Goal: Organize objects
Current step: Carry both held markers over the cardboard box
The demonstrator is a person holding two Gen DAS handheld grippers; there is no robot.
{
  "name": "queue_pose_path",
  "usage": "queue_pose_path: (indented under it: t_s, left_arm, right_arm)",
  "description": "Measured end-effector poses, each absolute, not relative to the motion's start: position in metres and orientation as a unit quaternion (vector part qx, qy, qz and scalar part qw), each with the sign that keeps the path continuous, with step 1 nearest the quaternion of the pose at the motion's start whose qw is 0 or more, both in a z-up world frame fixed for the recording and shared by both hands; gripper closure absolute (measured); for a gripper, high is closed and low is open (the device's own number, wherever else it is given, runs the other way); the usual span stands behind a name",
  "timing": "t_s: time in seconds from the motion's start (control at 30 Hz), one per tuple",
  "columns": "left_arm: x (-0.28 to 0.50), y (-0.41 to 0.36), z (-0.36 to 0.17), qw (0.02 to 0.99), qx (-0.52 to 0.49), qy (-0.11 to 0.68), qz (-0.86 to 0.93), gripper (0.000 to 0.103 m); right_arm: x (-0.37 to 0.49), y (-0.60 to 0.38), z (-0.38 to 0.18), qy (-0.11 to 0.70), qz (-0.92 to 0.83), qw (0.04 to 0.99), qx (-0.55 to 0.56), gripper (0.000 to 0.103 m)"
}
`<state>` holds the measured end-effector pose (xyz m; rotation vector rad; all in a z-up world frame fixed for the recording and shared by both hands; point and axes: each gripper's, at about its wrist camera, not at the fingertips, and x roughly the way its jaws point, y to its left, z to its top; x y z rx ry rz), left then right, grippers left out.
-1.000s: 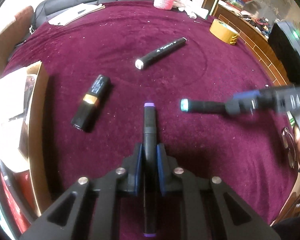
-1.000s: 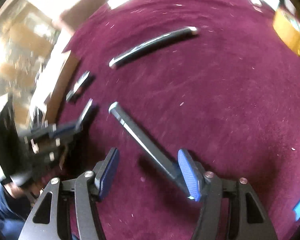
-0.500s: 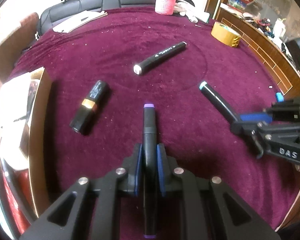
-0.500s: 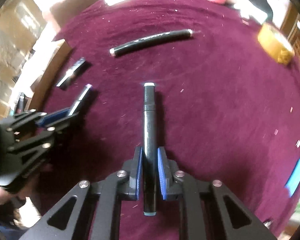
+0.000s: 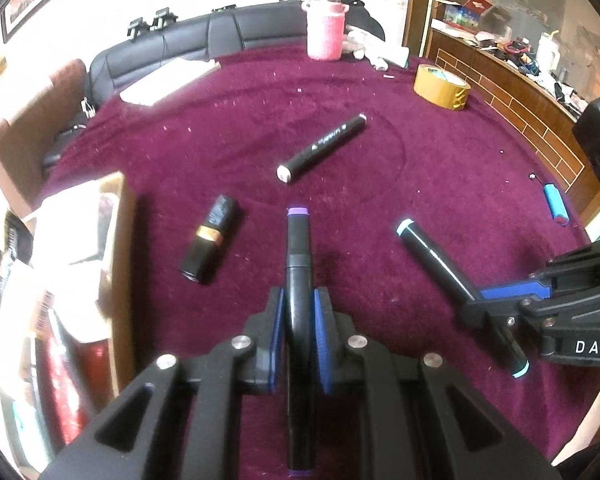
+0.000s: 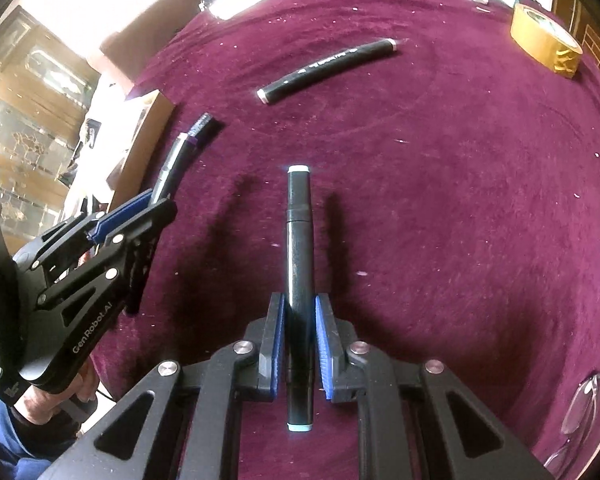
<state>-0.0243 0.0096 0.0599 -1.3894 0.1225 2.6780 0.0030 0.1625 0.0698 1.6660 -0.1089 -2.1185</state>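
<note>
Burgundy cloth covers the table as both grippers hold markers above it. From the left wrist, the left gripper is clamped on a purple marker, black-barrelled with a purple cap at each end, its blue pads pressing the barrel near the middle. To the right, the right gripper pinches a teal marker whose front end slants toward the cloth. A third marker with pale ends and a stubby tube with a gold band lie loose beyond, near a box at the left edge. A tape roll sits at the far side.

From the right wrist, the right gripper is closed on the teal marker, gripped behind the middle so most of the barrel juts forward. The left gripper shows at left with the purple marker pointing toward the box.

Judging from this, carrying goes best with both barrels kept level and the pads squeezed tight; the round, smooth barrels could swivel or slip. Lowering each marker fully before releasing should keep it from rolling.
</note>
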Motion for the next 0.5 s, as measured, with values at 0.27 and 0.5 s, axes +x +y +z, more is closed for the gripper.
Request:
queue_pose_path:
  t_s: [0.27, 0.5]
  left_arm:
    - [-0.013, 0.000, 0.076, 0.040, -0.433, 0.066, 0.898, 0.089]
    - [-0.007, -0.006, 0.088, 0.029, -0.414, 0.081, 0.906, 0.089]
  right_arm:
    - [0.007, 0.153, 0.077, -0.060, -0.768, 0.225, 0.597, 0.086]
    - [0.011, 0.149, 0.080, -0.058, -0.769, 0.223, 0.597, 0.086]
